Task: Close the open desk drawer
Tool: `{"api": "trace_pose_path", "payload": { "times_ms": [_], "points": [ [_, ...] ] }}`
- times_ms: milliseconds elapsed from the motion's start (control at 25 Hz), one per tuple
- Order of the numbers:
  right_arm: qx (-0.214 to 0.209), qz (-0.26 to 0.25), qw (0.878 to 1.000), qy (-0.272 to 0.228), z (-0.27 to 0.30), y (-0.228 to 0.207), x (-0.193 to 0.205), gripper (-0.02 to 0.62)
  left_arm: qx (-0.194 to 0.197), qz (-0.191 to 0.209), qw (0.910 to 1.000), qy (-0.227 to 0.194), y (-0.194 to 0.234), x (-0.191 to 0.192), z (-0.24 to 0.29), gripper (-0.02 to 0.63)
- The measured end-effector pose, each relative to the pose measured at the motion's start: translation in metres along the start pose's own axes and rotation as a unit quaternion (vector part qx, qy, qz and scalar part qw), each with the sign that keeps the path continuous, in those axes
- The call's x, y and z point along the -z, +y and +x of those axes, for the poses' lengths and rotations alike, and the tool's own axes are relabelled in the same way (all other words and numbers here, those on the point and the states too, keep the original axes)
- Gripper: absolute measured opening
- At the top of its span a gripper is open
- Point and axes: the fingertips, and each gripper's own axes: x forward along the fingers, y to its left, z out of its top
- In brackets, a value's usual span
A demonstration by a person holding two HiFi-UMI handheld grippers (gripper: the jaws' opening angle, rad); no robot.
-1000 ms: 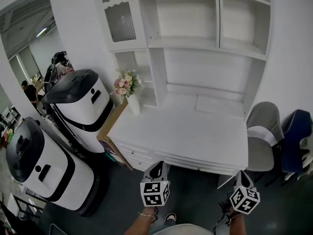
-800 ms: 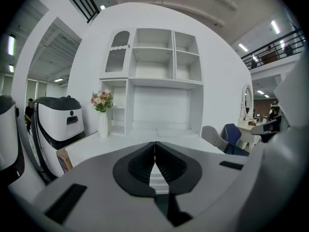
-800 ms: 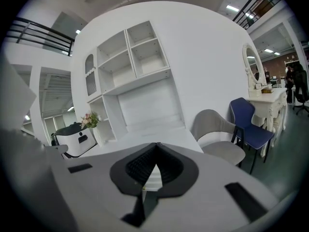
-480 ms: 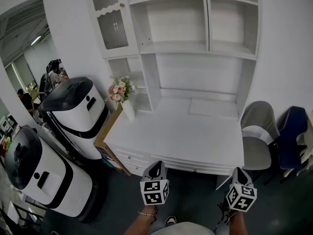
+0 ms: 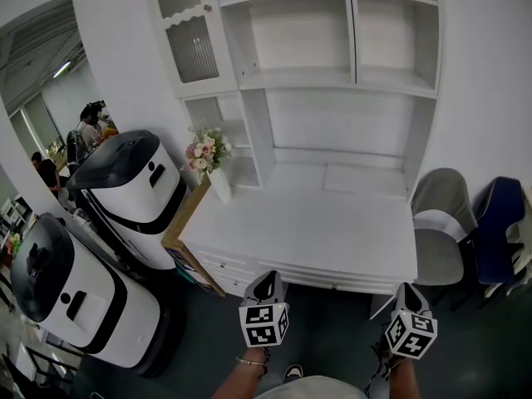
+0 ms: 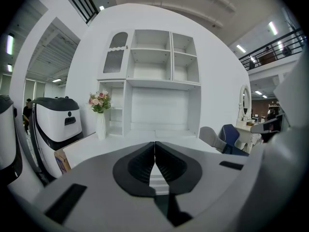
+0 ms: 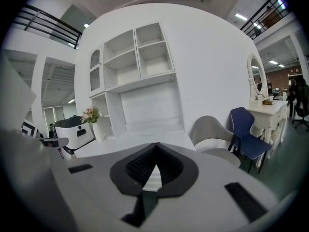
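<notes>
Two tools, the left tool [image 5: 266,281] and the right tool [image 5: 405,291], hover at the bottom of the frame. Each has its jaws pressed together on nothing, and both point at the front of one white desk [image 5: 316,223]. The centre drawer [image 5: 337,279] runs along the desk's near edge, just above the tools. From overhead it is unclear whether it stands proud or sits flush, so the scene fits either a push to come or a drawer already shut. Around it are one shelf unit [image 5: 307,73], one vase of flowers [image 5: 212,160], one grey chair [image 5: 440,223], one blue chair [image 5: 499,223] and, at left, two black-and-white machines [image 5: 133,189].
</notes>
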Motion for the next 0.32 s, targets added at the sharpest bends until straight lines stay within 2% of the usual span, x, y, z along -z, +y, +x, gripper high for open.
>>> {"api": "trace_pose_path", "payload": {
  "times_ms": [320],
  "points": [
    [-0.003,0.0,1.0,-0.002,-0.0044,0.0067,-0.0003,0.003,-0.002,-0.006,1.0,0.004,0.0065,0.0051,-0.0059,0.02]
  ]
}}
